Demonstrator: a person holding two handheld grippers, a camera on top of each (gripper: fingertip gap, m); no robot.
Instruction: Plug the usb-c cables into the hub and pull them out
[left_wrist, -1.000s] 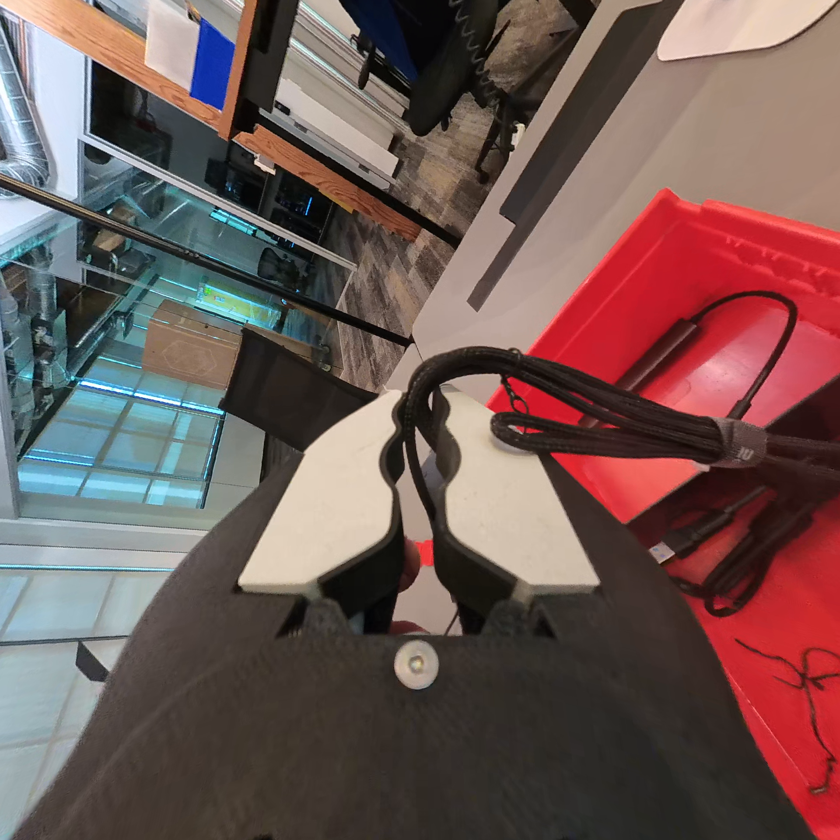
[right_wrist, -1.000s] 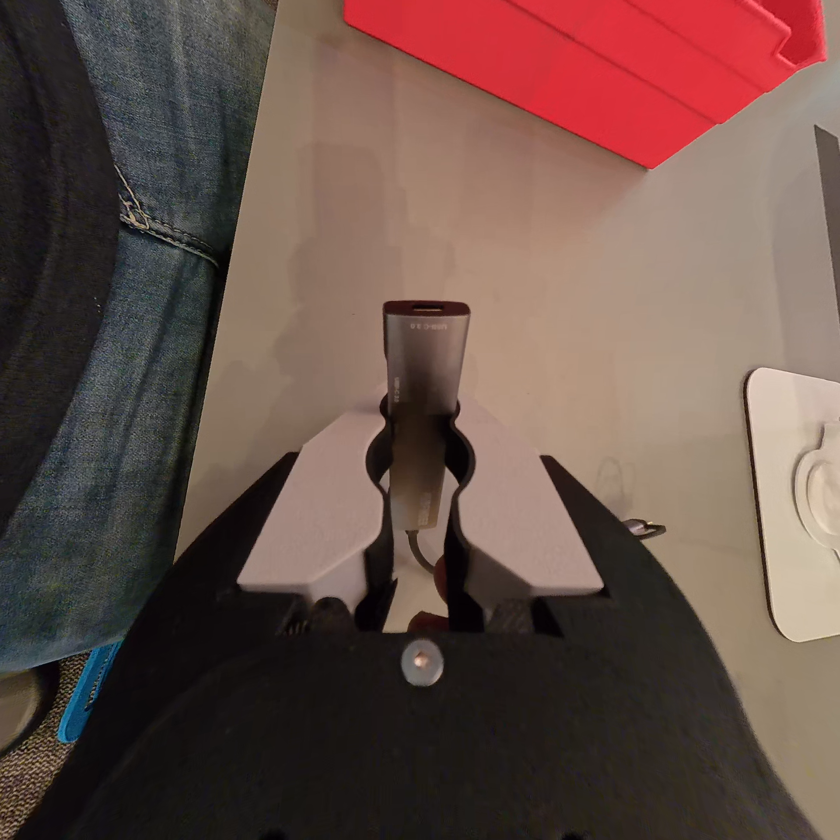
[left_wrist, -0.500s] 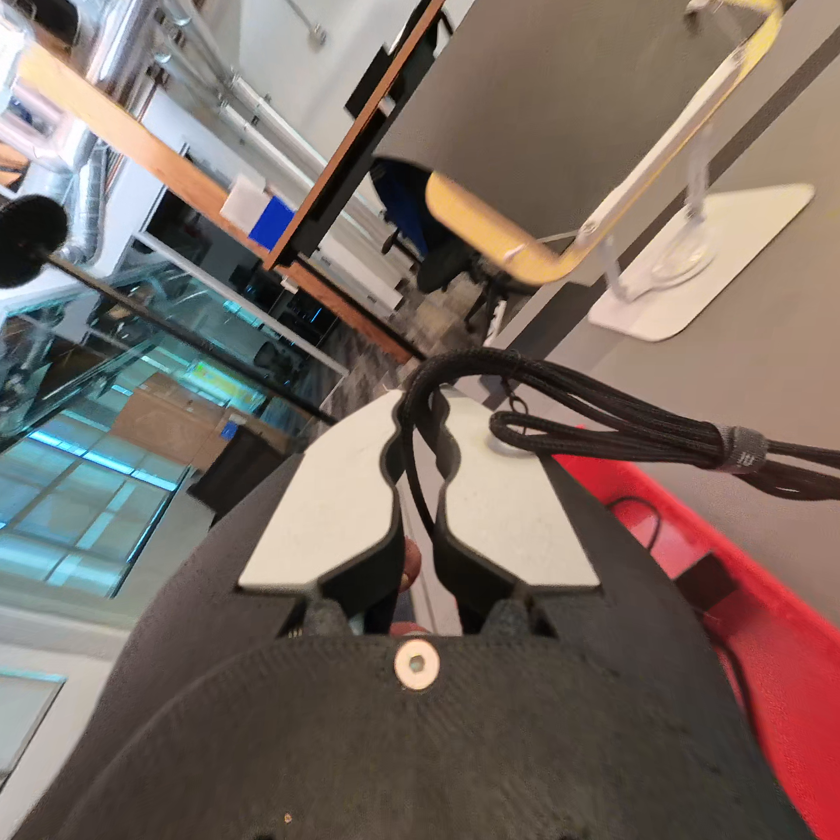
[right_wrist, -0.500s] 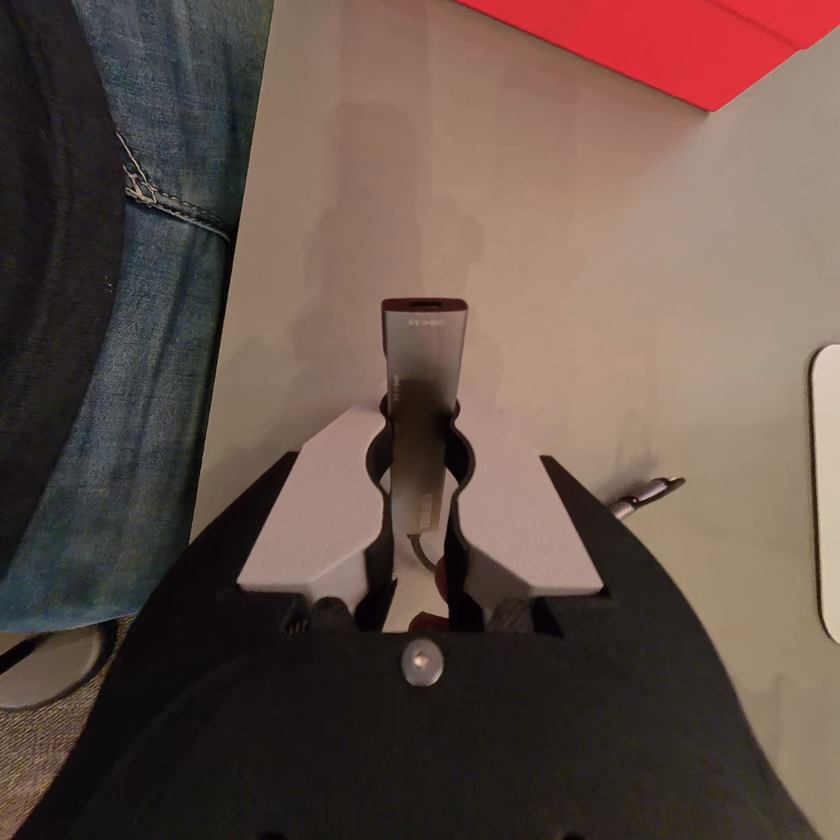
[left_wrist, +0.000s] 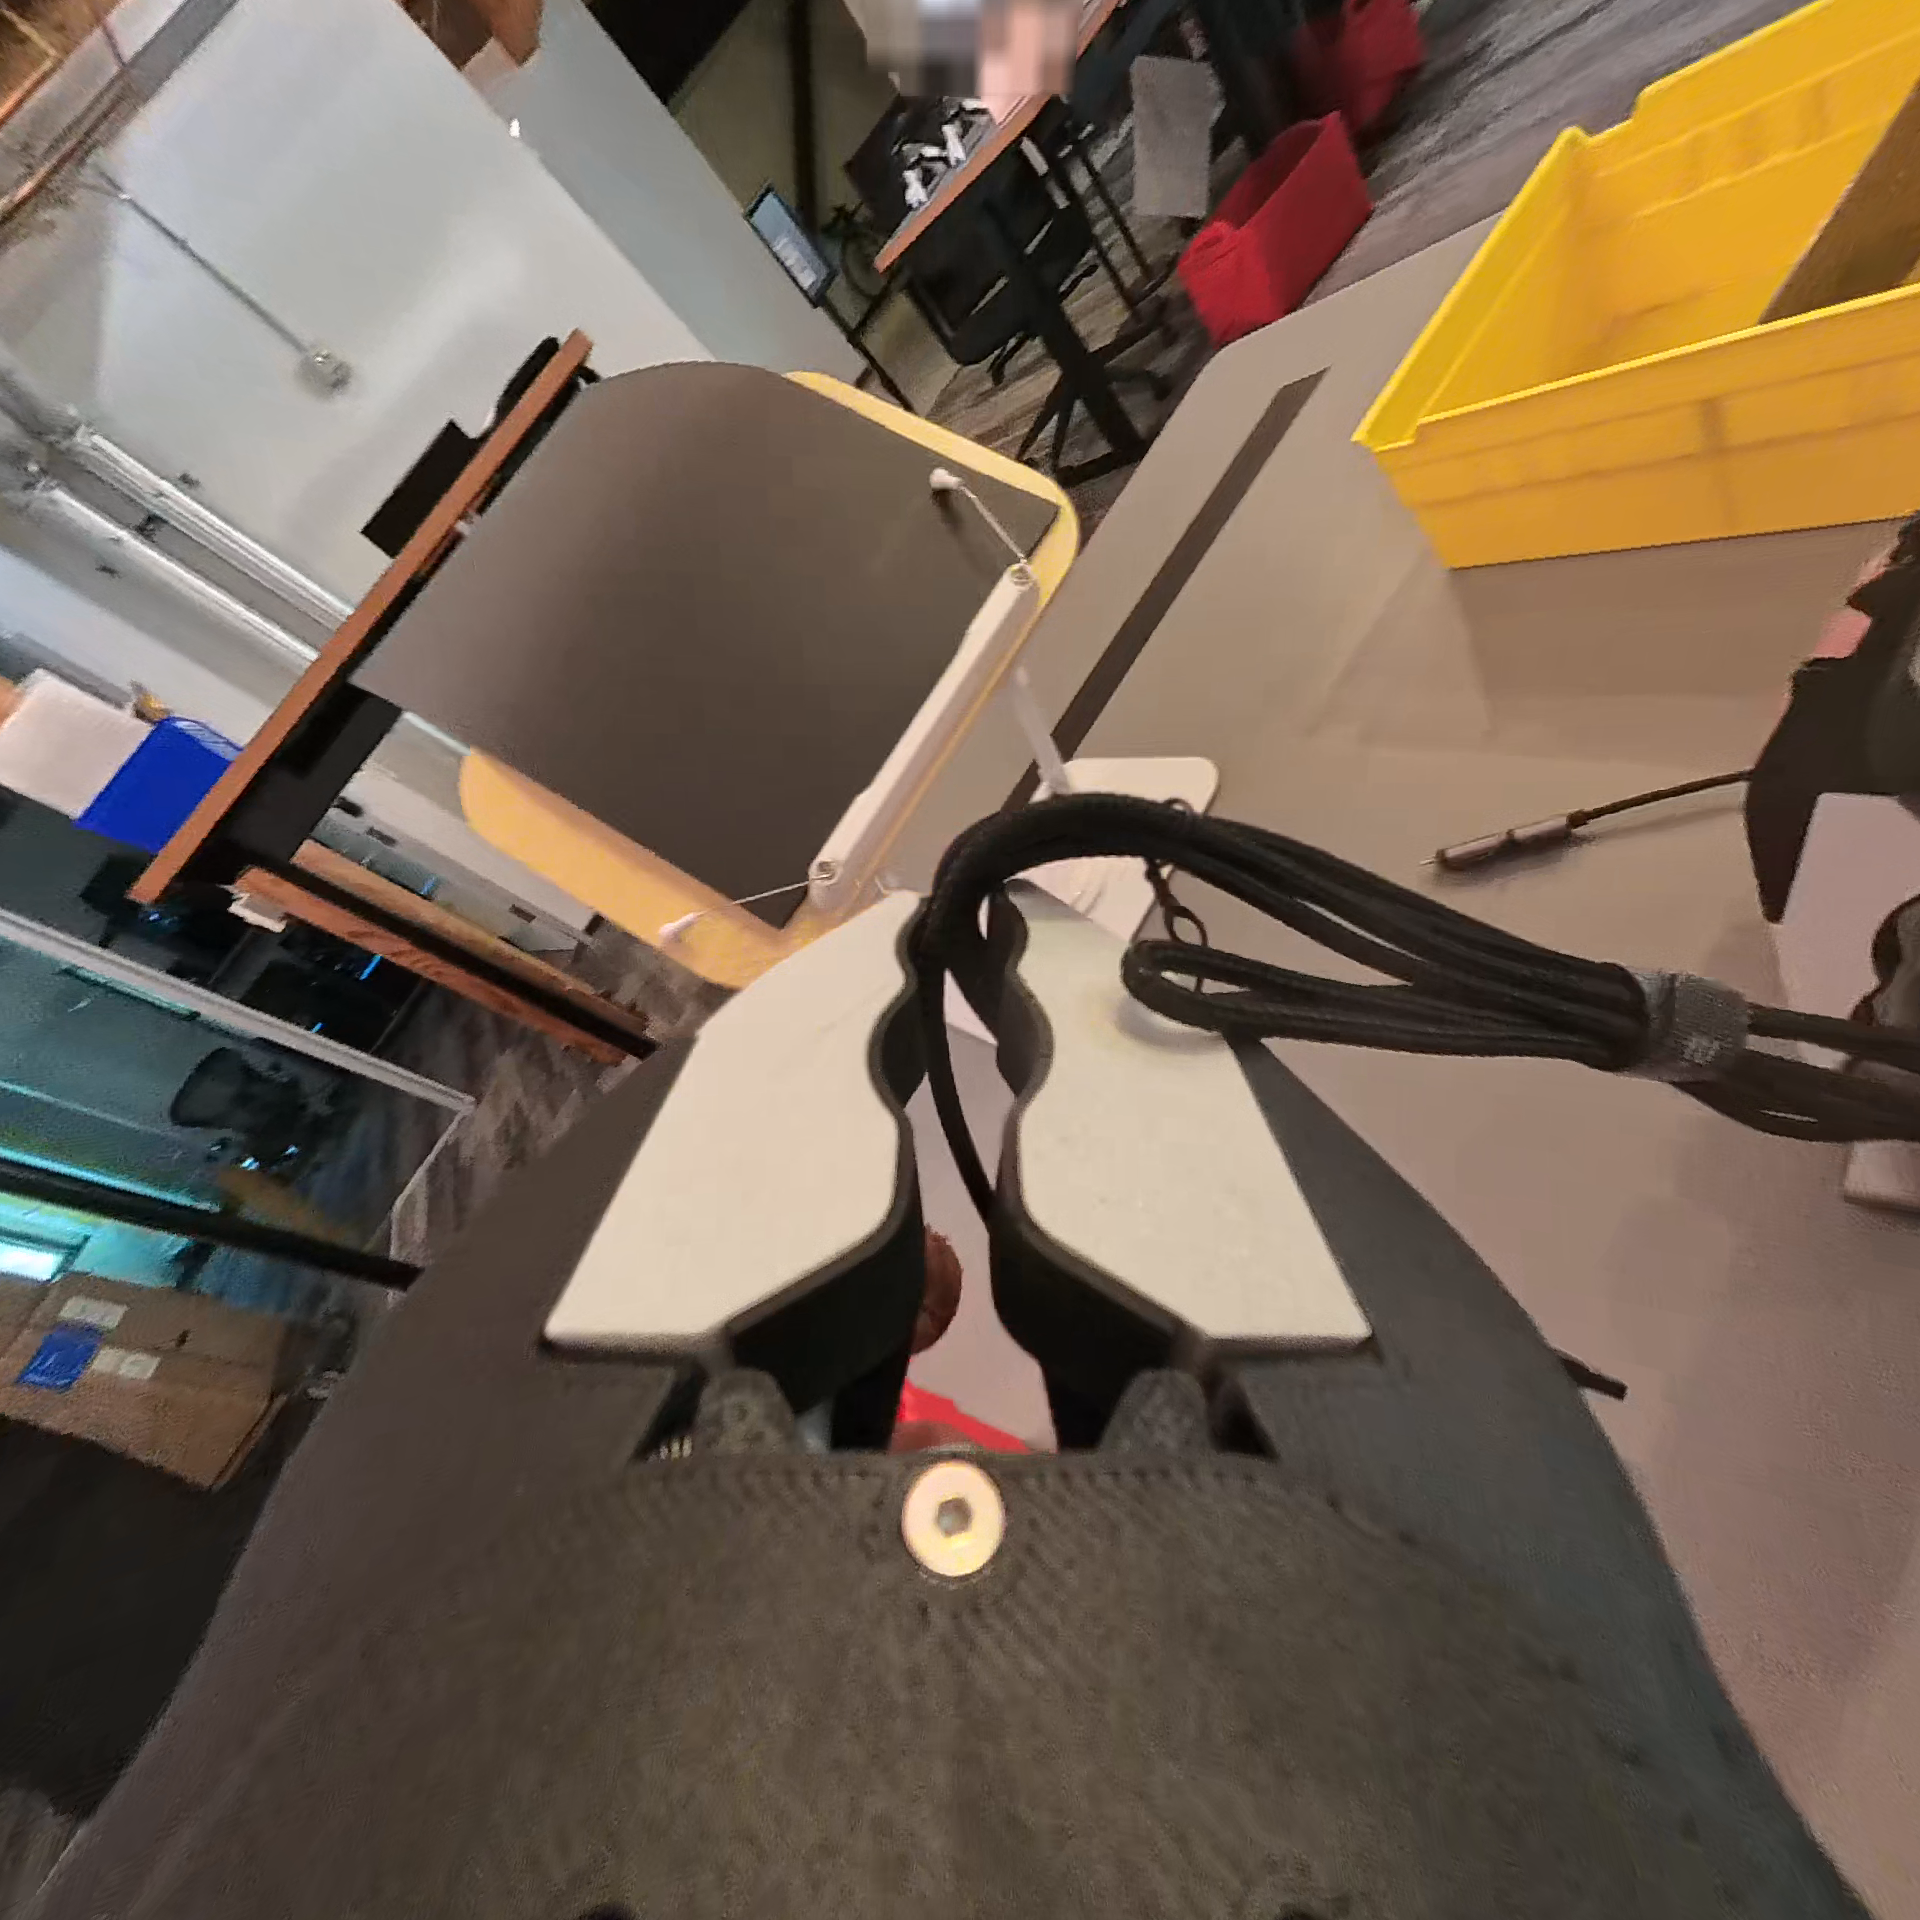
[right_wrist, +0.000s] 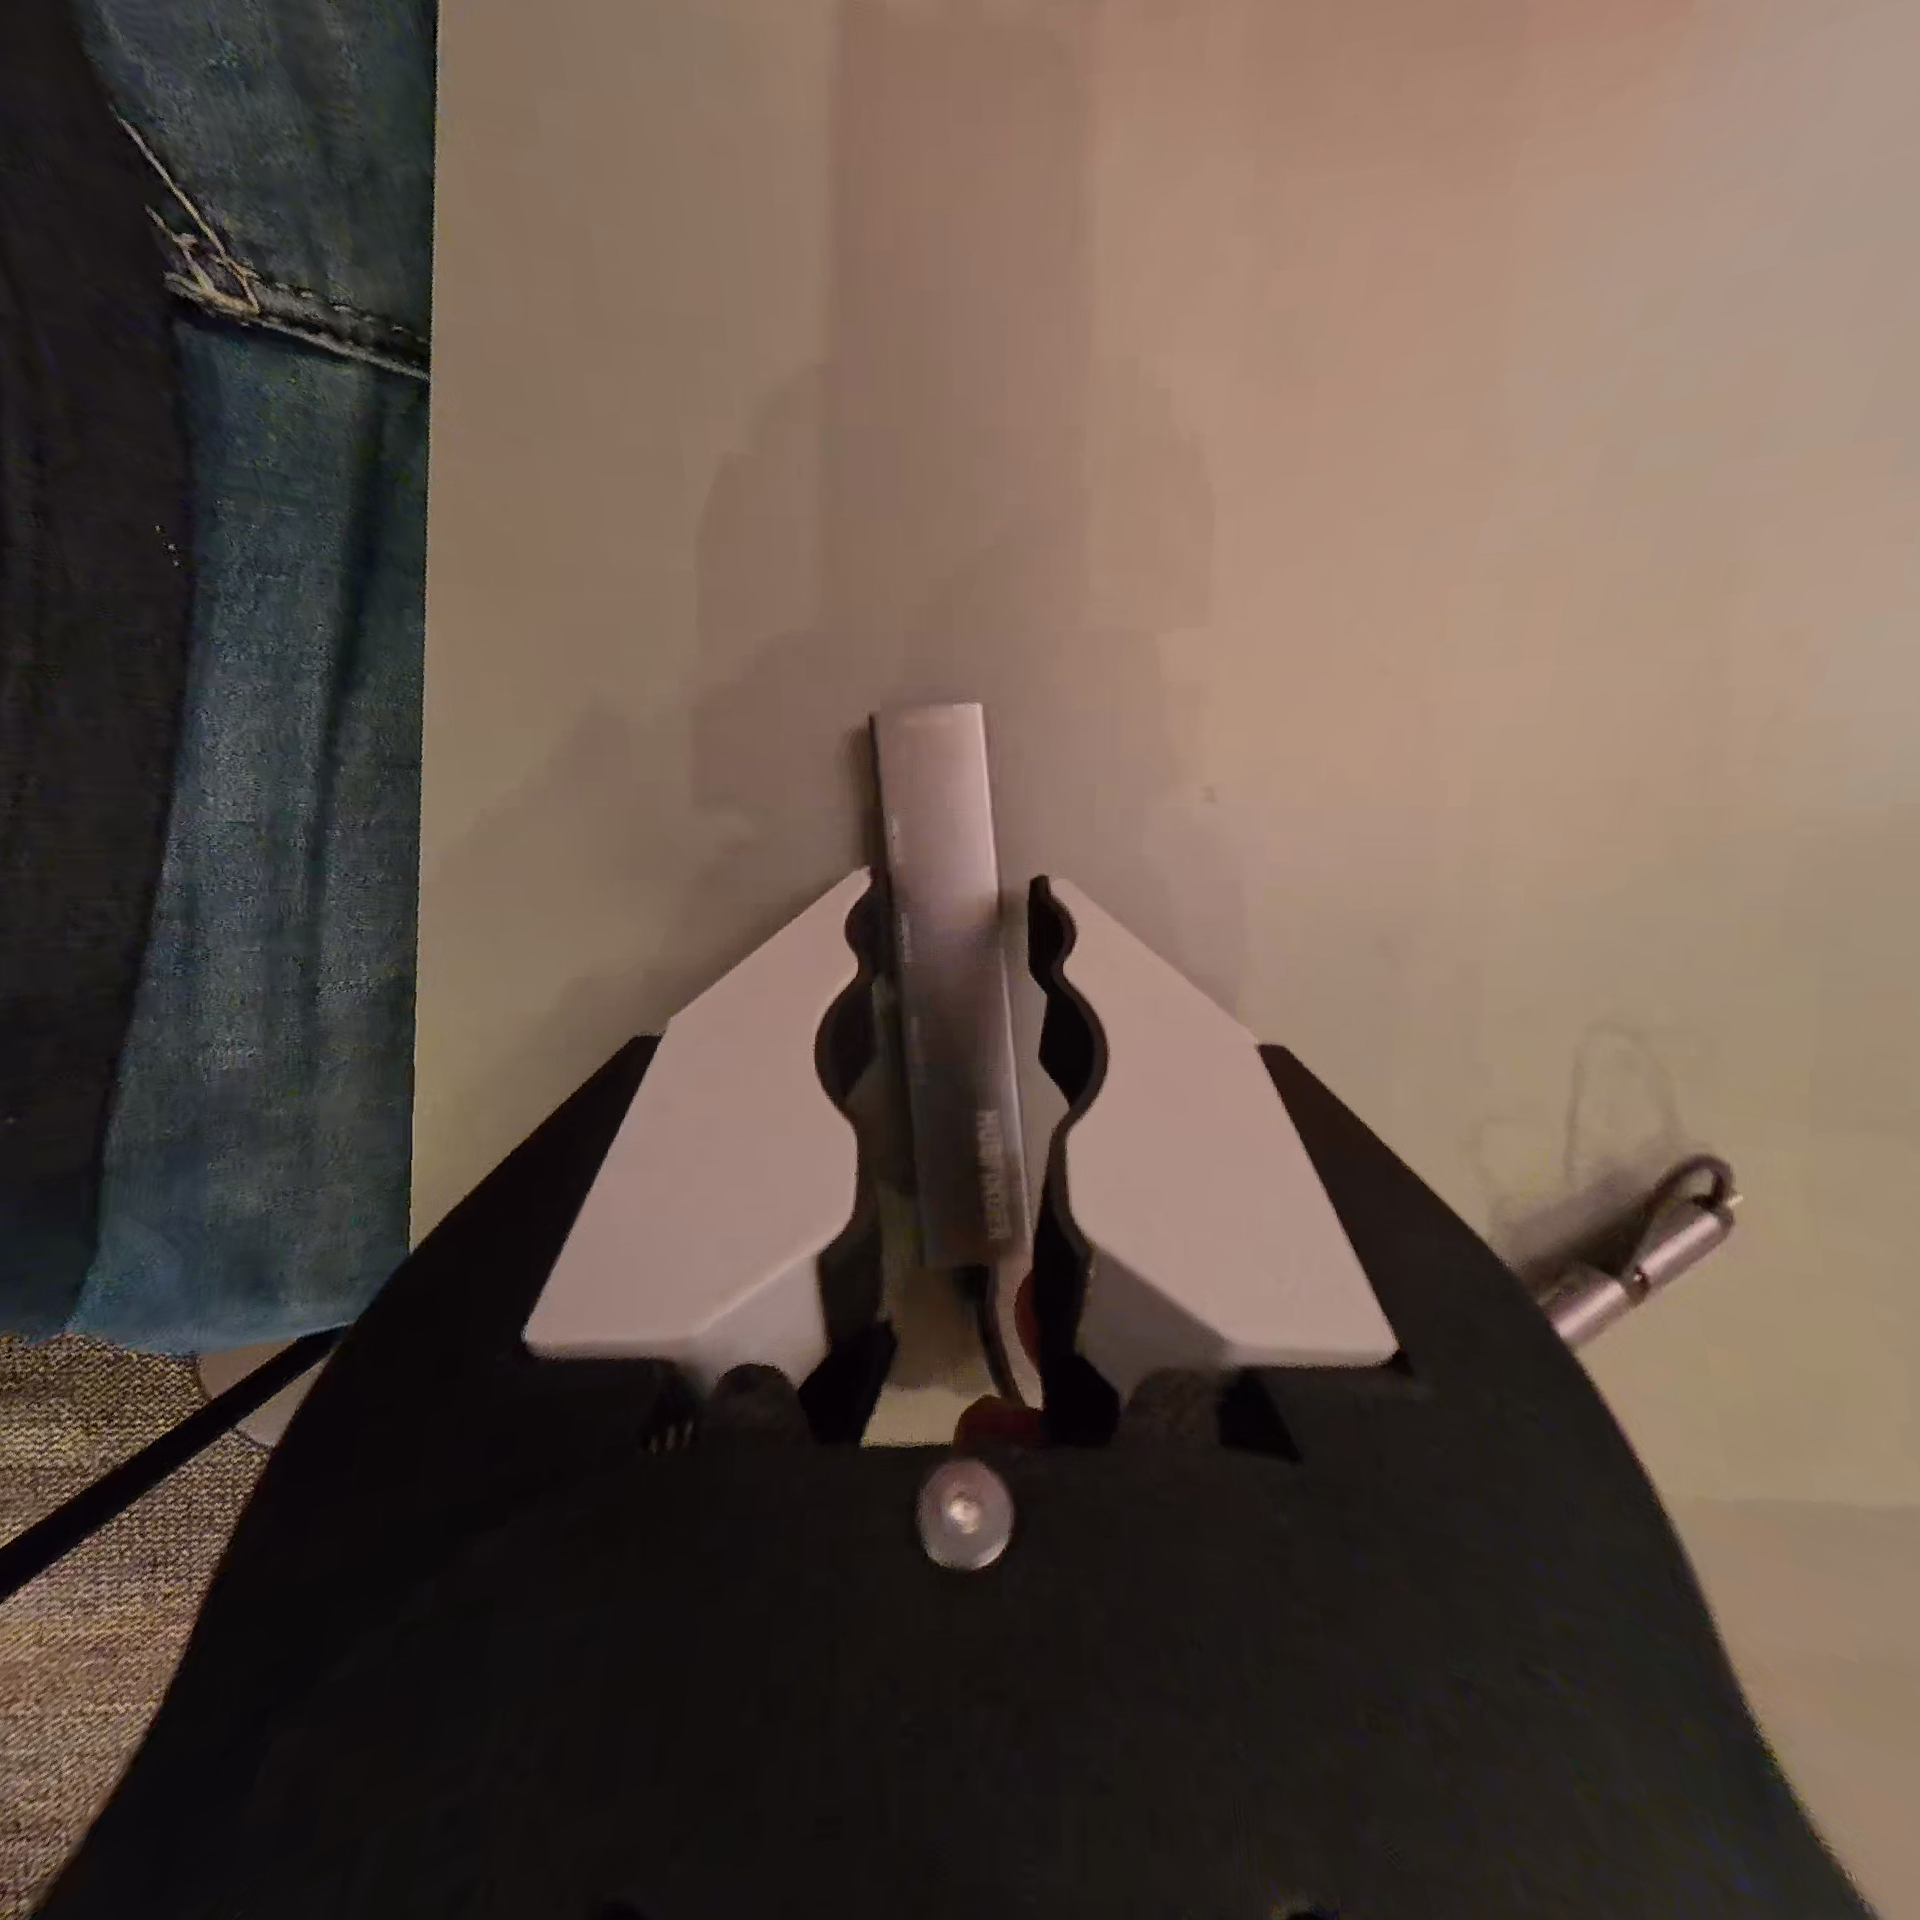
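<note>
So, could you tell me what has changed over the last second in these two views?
The right gripper has opened: its fingers, clamped on the hub before, now stand apart from it, and the hub seems to lie on the table. The left view has swung from the red bin to a yellow bin. The left gripper stays shut on the black cable bundle.

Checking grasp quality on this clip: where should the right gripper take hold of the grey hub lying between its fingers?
Grip the hub across its two long sides, mid-body, approaching from its cabled end as the right gripper is lined up. It is a slim straight bar flat on the table, so the fingers close squarely and the far end is left free.
</note>
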